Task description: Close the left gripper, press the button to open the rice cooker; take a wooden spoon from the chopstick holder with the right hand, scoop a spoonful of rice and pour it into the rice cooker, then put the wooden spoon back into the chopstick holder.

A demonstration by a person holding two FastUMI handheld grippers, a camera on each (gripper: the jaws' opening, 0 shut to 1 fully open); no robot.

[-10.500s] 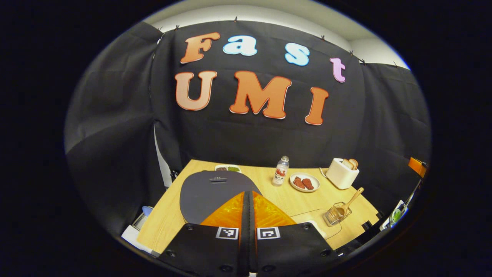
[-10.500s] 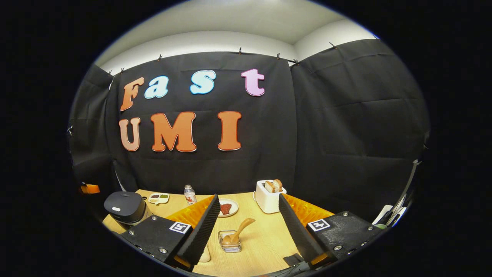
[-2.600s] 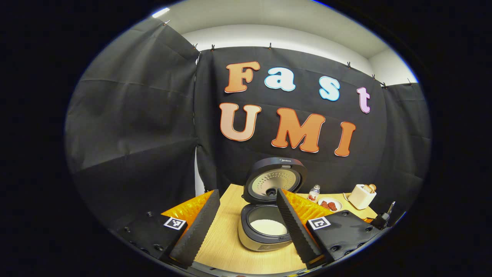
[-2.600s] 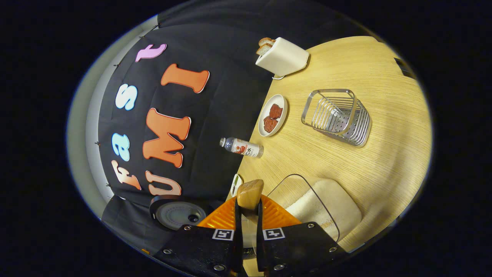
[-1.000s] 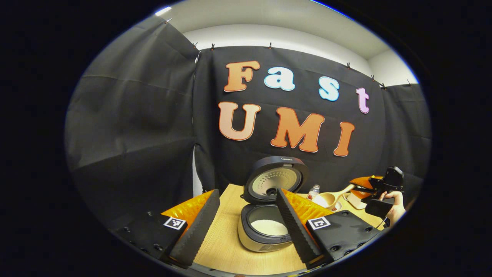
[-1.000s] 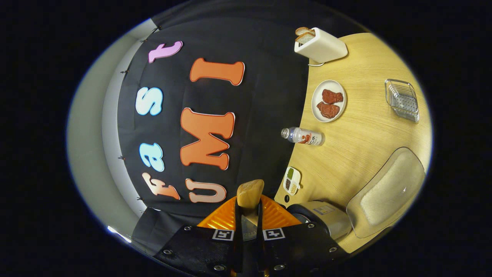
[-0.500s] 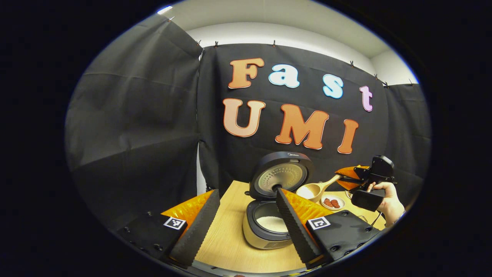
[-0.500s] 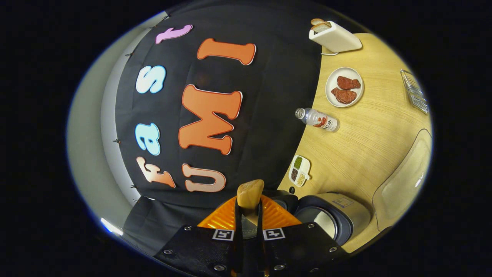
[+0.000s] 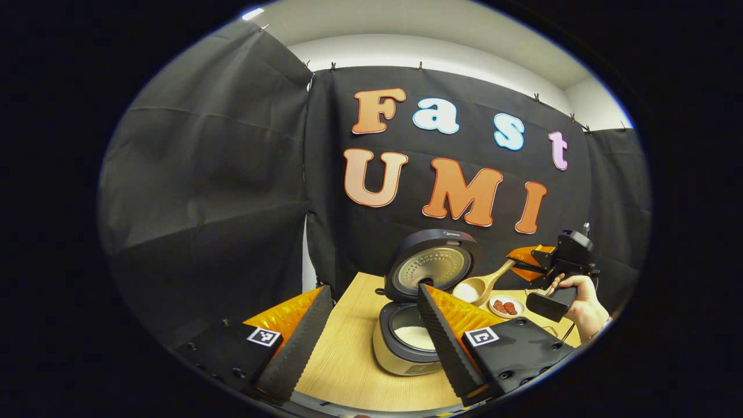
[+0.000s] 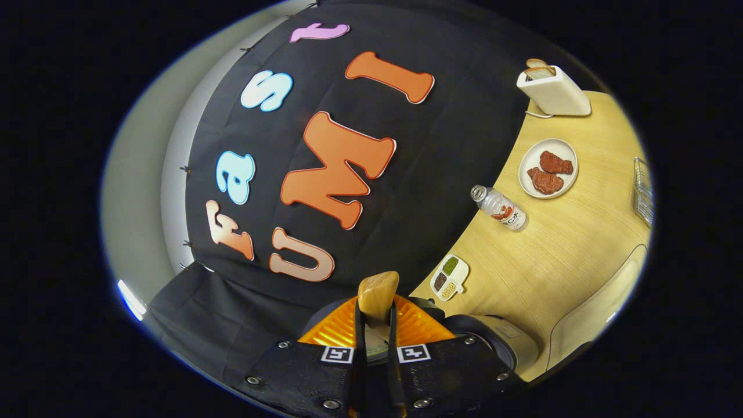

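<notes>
Right gripper (image 10: 376, 325) clamped on wooden spoon (image 9: 480, 286) above rice cooker (image 9: 406, 342), left gripper (image 9: 371, 331) wide open

No plain text reads cleanly here. The rice cooker (image 9: 406, 348) carries a short line of pale brand lettering on the top rim of its raised lid (image 9: 444, 234), too small to make out. In the right gripper view, the bottle (image 10: 504, 209) lying on the surface (image 10: 557, 261) wears a white label with red and dark print, and the cooker body shows a small pale panel, its marks blurred. Each of the left tongs (image 9: 374, 287) bears a square black-and-white coded marker (image 9: 264, 337). The right tongs (image 10: 377, 307) carry two such squares (image 10: 338, 353), one either side of the wooden spoon (image 10: 378, 293) handle.
</notes>
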